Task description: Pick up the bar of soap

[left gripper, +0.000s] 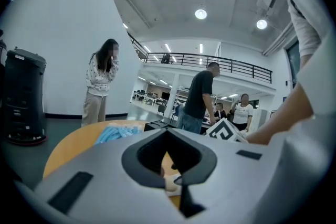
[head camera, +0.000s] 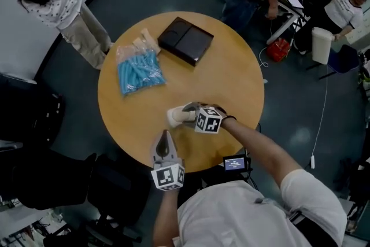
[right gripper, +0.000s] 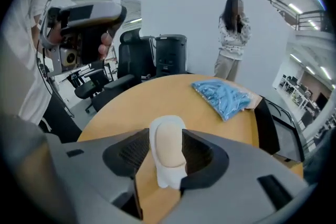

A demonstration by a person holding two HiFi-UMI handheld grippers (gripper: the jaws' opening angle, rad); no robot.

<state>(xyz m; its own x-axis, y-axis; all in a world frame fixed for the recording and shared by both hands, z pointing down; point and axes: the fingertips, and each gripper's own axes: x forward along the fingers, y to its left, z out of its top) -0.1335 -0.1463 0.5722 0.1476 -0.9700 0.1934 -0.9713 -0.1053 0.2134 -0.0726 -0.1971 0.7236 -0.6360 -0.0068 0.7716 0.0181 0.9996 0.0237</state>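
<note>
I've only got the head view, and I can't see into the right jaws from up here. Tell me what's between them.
Observer: The right gripper view shows the bar of soap lying between the right gripper's jaws, resting on the table.
Operator: Say whether it's clamped.
Observer: Not as far as I can tell. The jaws stand apart, one along each side of the bar, and the bar looks to sit on the wood rather than hang.
Operator: Now report the left gripper.
Observer: In the left gripper view the left gripper's jaw tips meet, with nothing between them.
</note>
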